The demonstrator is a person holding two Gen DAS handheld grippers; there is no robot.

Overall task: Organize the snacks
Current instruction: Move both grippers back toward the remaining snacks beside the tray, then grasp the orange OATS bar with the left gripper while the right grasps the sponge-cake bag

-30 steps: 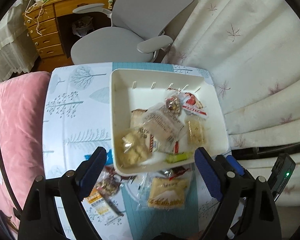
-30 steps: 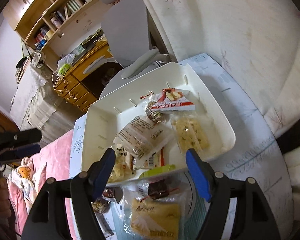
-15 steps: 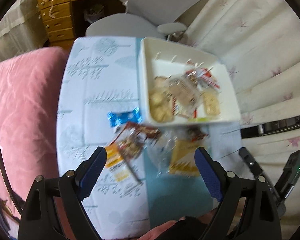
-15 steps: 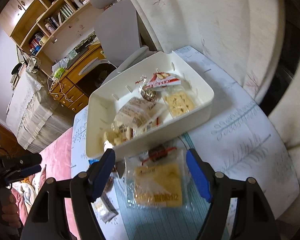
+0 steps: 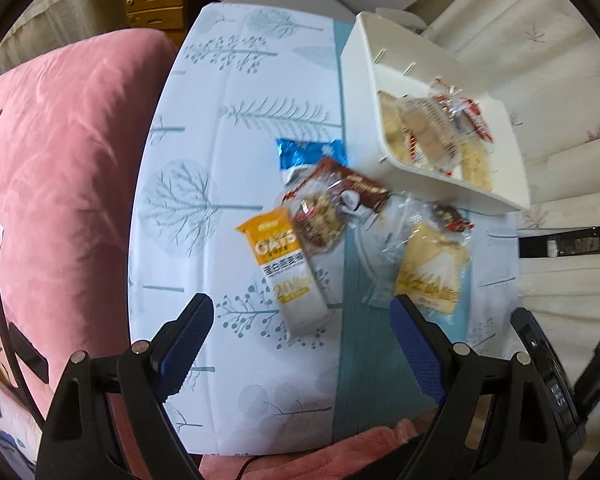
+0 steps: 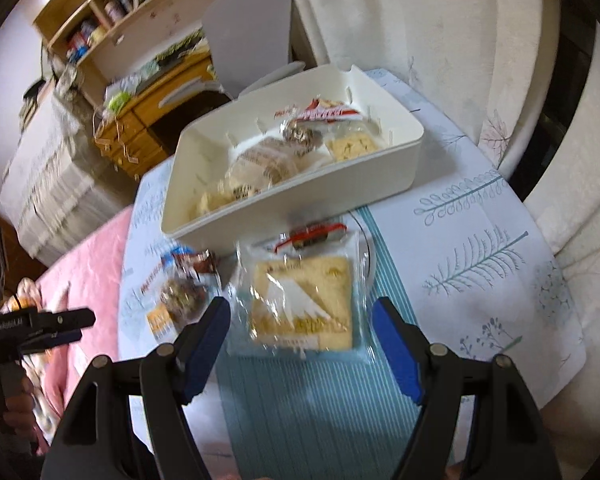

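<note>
While several wrapped snacks are already lying inside the white plastic box (image 5: 452, 184) (image 6: 300, 208), more snacks are left on the table in front of it. The box is set at the far right of the table, close to the pale curtain (image 5: 560, 92) (image 6: 440, 40).

Just near the box, a clear bag with a flat yellow cake (image 5: 432, 276) (image 6: 304, 308) is laid on the teal stripe of the cloth. A small dark snack in a clear and red wrapper (image 5: 448, 216) (image 6: 312, 238) is seen between that bag and the box wall. To the left, a clear bag of brown nutty clusters (image 5: 320, 220) (image 6: 182, 294) is laid partly on top of a long white and orange oat bar (image 5: 288, 276) (image 6: 160, 320). A shiny blue packet (image 5: 304, 152) is tucked behind them, next to the box.

All of this is spread on a white tablecloth with blue tree prints (image 5: 228, 160) (image 6: 480, 248).

The left gripper (image 5: 300, 344) (image 6: 36, 326) is held wide open above the near end of the oat bar, and nothing is gripped. The right gripper (image 6: 302, 344) is held open too, and the cake bag is seen between its blue pads (image 6: 204, 344), but it is not pressed by them.

A pink quilt (image 5: 60, 184) (image 6: 96, 264) is seen to the left of the table. A grey chair (image 6: 252, 28) and a wooden desk (image 6: 156, 112) are seen far behind the box.
</note>
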